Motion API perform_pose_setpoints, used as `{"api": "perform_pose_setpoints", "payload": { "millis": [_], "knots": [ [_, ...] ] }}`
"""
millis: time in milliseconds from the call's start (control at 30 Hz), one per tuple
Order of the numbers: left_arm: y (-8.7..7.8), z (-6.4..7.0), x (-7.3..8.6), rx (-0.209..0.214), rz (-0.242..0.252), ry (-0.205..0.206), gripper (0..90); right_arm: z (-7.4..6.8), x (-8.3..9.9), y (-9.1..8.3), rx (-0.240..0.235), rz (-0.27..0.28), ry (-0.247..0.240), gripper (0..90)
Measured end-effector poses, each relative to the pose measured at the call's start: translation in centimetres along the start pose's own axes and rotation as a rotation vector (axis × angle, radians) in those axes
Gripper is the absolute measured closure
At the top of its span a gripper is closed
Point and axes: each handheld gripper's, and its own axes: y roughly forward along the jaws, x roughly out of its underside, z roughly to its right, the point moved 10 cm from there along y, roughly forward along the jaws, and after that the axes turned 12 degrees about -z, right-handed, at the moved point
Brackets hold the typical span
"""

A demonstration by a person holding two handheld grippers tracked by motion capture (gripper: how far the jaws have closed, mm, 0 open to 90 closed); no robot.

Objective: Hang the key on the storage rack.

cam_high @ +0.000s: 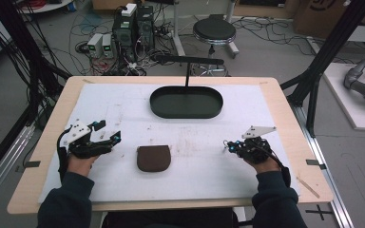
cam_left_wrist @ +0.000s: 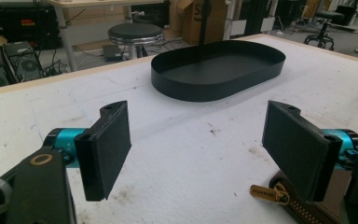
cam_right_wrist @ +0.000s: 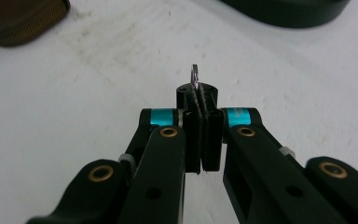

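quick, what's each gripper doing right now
left gripper: open, holding nothing.
right gripper: closed on a thin metal ring.

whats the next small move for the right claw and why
Probably carry the right claw left toward the brown pouch. Its jaws are shut on a thin metal ring, the pouch looks zipped, and the left claw waits open beside it, so this is a guess.

Matt black tray [cam_high: 186, 102] — brown leather-like pouch [cam_high: 153, 158]

overhead view; 2 close gripper views
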Motion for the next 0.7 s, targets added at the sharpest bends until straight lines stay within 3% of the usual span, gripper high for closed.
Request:
{"api": "perform_pose_setpoints", "payload": {
  "millis": [267,533,700],
  "knots": [
    [-0.4,-0.3,0.2,-0.007,-0.001,-0.02,24.1,0.3,-4.2,0.0,0.014,0.075,-0.041,90.0],
    [-0.3,-0.2,0.3,0.004,-0.005,-0.018,24.9,2.6,-8.9,0.4,0.033,0.121,-0.012,90.0],
    [-0.3,-0.3,0.3,0.01,-0.004,-0.024,25.4,4.5,-11.7,0.4,0.028,0.159,0.032,90.0]
  ]
}}
